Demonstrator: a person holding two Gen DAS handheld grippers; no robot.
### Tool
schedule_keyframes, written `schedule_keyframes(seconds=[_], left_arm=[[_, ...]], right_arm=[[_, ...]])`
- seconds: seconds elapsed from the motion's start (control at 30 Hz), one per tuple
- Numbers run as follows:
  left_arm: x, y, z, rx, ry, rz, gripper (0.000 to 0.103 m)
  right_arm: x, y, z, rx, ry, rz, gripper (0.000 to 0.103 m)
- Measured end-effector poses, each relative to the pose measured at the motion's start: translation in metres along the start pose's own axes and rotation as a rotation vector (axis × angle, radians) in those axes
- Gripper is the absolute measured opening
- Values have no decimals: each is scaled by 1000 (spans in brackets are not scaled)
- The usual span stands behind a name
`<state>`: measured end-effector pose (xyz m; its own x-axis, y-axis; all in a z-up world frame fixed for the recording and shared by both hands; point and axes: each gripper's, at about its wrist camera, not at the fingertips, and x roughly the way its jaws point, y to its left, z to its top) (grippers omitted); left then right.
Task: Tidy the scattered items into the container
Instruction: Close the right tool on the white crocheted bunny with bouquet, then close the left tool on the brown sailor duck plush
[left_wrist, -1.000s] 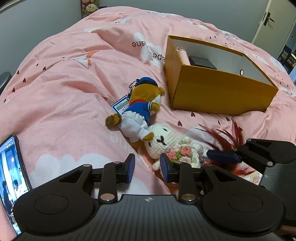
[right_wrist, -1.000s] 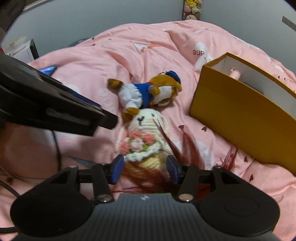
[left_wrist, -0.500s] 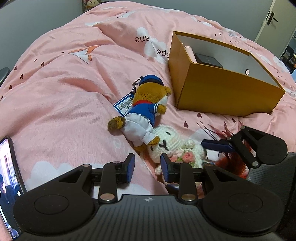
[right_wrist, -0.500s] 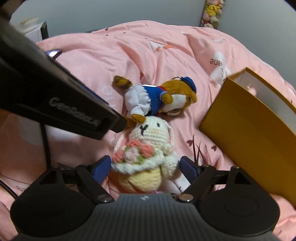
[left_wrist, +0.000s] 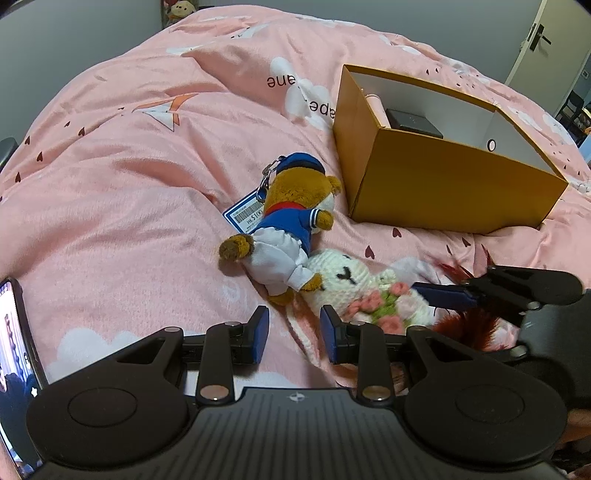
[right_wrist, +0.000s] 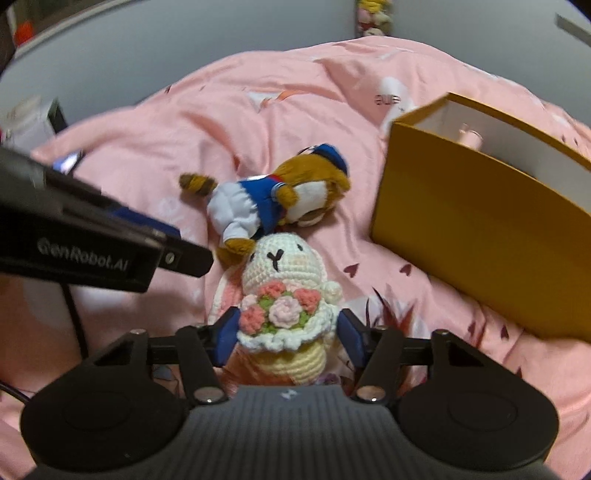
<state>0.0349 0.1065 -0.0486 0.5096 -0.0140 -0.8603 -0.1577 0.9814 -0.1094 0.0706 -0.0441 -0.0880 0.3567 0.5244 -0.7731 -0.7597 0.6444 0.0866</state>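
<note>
Lying on the pink bed cover (left_wrist: 110, 206): a crocheted white bunny (right_wrist: 284, 291) with a flower posy, its head touching the sailor-suited brown plush (left_wrist: 284, 221) just above it. Flanked at the skirt by the right gripper (right_wrist: 288, 334), jaws just closing, blue pads at or nearly on its sides. Beside it, red feathers (right_wrist: 388, 314). Near on the right, the open yellow box (left_wrist: 443, 192), holding a dark case (left_wrist: 413, 122). Left gripper (left_wrist: 293, 334) partly apart, empty, over bare cover. At far left, a lit phone (left_wrist: 14, 354).
</note>
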Motion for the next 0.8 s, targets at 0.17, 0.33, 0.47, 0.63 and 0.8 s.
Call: schedule_keyframes(seconds=[0.17, 0.33, 0.47, 0.63, 0.8], left_arm=[[-4, -7, 4, 45, -42, 18, 48], [0, -15, 13, 97, -72, 38, 48], [14, -26, 22, 158, -81, 87, 52], [35, -37, 31, 221, -67, 152, 55], [53, -36, 38, 228, -32, 170, 59]], right_arm=[[-16, -18, 4, 122, -22, 22, 44], [-32, -24, 11, 150, -93, -46, 39], [-40, -37, 17, 183, -141, -111, 38], [-28, -49, 16, 184, -102, -119, 39], [-13, -49, 10, 146, -35, -107, 45]])
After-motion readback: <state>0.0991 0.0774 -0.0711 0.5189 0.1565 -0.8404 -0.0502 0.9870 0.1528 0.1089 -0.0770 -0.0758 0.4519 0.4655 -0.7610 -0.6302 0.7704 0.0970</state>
